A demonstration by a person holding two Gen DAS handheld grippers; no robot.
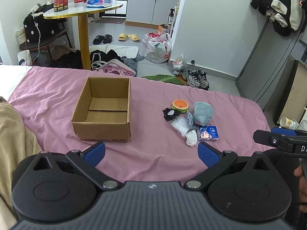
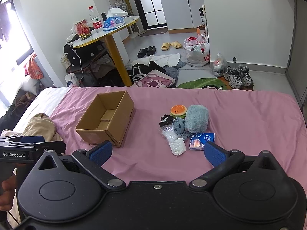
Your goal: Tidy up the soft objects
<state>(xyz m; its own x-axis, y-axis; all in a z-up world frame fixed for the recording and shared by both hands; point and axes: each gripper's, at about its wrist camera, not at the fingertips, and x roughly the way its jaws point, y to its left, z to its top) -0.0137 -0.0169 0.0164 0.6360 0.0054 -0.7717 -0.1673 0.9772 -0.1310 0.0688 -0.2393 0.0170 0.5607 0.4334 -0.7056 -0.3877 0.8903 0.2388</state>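
An empty cardboard box stands open on the pink bedsheet. To its right lies a small pile: a burger plush, a fluffy blue-grey plush, a black lace item, a clear plastic bag, a white roll and a blue tissue pack. My left gripper hangs open near the bed's front edge, holding nothing. My right gripper is open too, just short of the pile.
A beige cloth lies at the bed's left. Beyond the bed are a round yellow-legged table, bags, slippers, sneakers and clothes on the floor. A hand holds the other gripper's handle.
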